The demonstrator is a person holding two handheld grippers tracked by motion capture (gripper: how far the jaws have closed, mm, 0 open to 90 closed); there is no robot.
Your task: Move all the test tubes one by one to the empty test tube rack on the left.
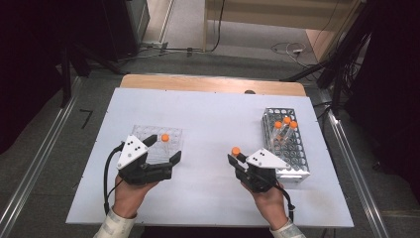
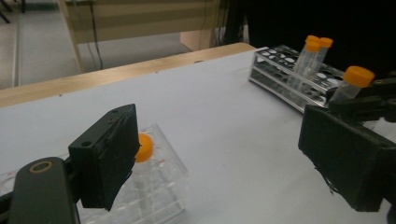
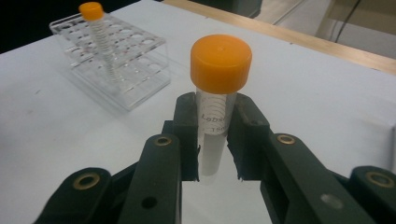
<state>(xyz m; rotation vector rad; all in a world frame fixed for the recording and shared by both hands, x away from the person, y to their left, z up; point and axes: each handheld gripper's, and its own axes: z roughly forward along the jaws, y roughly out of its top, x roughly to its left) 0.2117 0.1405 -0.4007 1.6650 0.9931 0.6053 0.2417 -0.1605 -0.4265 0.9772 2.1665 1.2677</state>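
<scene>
My right gripper is shut on a clear tube with an orange cap, held upright above the white table; in the high view this gripper holds that tube left of the metal rack. My left gripper stands open over the near edge of a clear plastic rack, where one orange-capped tube stands. In the left gripper view nothing lies between the wide-apart jaws of this gripper, and the racked tube's cap peeks past the left jaw.
The metal rack at the right holds three orange-capped tubes. The white board lies on a wooden table whose far edge shows. Cables and dark stands surround the table on the floor.
</scene>
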